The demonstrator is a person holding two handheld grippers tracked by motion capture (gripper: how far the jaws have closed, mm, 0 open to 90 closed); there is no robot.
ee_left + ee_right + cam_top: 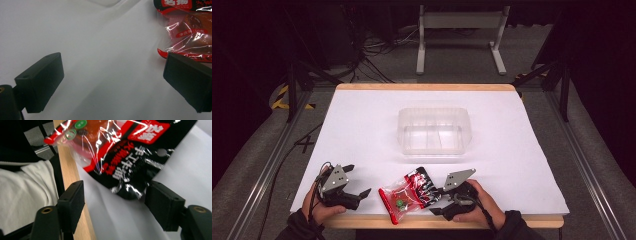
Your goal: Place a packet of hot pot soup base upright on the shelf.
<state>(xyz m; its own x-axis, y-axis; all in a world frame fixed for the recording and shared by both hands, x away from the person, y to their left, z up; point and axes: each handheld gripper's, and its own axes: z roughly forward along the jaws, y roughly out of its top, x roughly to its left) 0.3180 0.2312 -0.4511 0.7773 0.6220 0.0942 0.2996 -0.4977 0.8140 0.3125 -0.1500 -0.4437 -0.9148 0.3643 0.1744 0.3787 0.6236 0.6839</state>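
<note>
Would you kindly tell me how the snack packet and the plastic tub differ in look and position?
The snack packet is red, black and printed; the plastic tub is clear and unmarked. The packet lies flat at the near edge of the table between the two grippers; the tub stands upright farther back, near the middle. The packet is sealed with food inside, while the tub is open-topped and empty. Both rest on the white table.

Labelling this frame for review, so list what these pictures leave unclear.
- Snack bag: its print is too small to read in the high view; the left gripper view cuts the bag off at the top and right edges.
- Whether the right tool touches the bag: its jaws stand apart around the bag's end, contact unclear.
- Clear tub: what it holds, if anything, is lost in glare in the high view.
- Left tool: open, nothing between its jaws.
</note>
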